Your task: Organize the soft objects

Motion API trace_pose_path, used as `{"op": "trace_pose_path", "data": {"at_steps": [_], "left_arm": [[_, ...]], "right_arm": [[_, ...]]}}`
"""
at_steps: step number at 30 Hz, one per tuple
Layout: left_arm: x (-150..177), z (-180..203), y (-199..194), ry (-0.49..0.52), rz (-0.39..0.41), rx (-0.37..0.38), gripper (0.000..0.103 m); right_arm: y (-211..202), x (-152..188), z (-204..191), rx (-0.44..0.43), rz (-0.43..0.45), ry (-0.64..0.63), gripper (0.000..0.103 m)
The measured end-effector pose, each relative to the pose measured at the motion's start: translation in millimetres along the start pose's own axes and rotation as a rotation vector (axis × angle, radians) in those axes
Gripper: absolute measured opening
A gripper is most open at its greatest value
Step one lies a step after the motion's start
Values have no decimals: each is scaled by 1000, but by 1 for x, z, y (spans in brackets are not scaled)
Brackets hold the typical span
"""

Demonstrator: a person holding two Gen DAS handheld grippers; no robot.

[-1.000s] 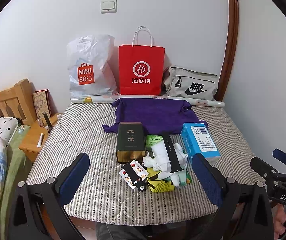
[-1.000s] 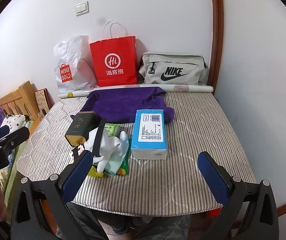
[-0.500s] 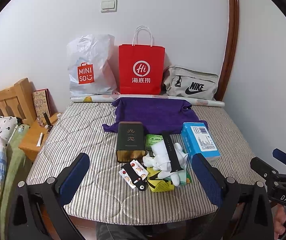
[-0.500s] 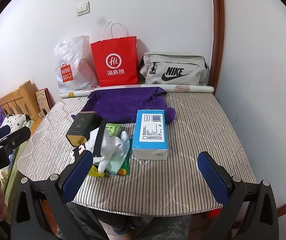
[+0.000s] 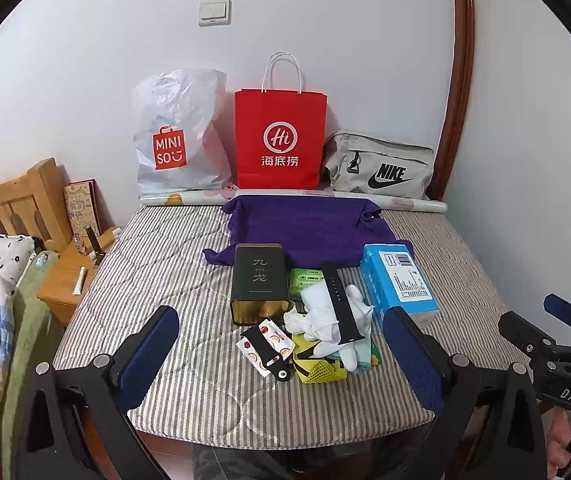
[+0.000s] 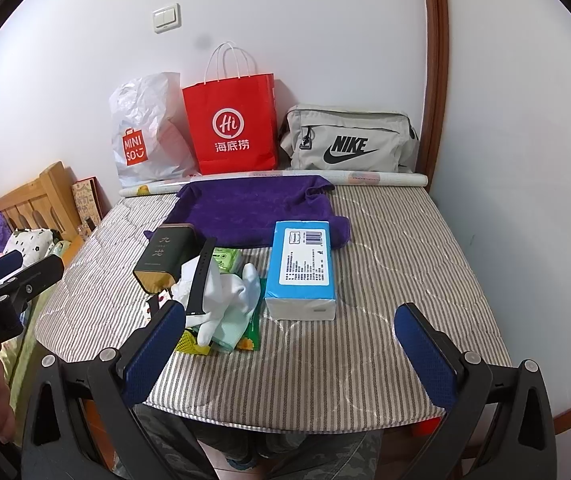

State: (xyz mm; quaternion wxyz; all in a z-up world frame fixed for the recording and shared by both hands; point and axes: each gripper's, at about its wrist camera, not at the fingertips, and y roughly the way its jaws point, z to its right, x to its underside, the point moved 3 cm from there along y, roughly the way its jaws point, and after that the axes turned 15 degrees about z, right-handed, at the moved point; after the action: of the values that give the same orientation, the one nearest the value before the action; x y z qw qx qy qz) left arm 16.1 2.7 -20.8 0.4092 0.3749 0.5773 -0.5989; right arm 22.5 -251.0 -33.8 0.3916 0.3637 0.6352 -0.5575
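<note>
Tongs: left tongs (image 5: 281, 360), right tongs (image 6: 291, 350) released, empty | mattress (image 6: 385, 240) right half bare | clutter (image 5: 325, 320) mid-front

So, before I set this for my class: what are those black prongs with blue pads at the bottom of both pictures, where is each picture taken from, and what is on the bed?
No robot here. A person carries a hand-held gripper in each hand, and each has a camera looking along its two fingers. One picture comes from the left hand-held gripper, the other from the right hand-held gripper. Both are open and hold nothing.

On the striped mattress lie a purple cloth, a dark tin, a blue tissue pack, and a small heap with white gloves and a black strap across them. Three bags stand against the wall.
</note>
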Motion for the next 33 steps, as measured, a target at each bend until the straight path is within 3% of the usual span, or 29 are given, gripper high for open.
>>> {"op": "trace_pose_path", "data": {"at_steps": [25,33], "left_arm": [[1,1,0,5,-5,9,102],[-3,-16,18,-23,-19,-7,102]], "right_arm": [[-2,0,-1,-7,6,4,103],[5,5,1,-30,3,5,103]]}}
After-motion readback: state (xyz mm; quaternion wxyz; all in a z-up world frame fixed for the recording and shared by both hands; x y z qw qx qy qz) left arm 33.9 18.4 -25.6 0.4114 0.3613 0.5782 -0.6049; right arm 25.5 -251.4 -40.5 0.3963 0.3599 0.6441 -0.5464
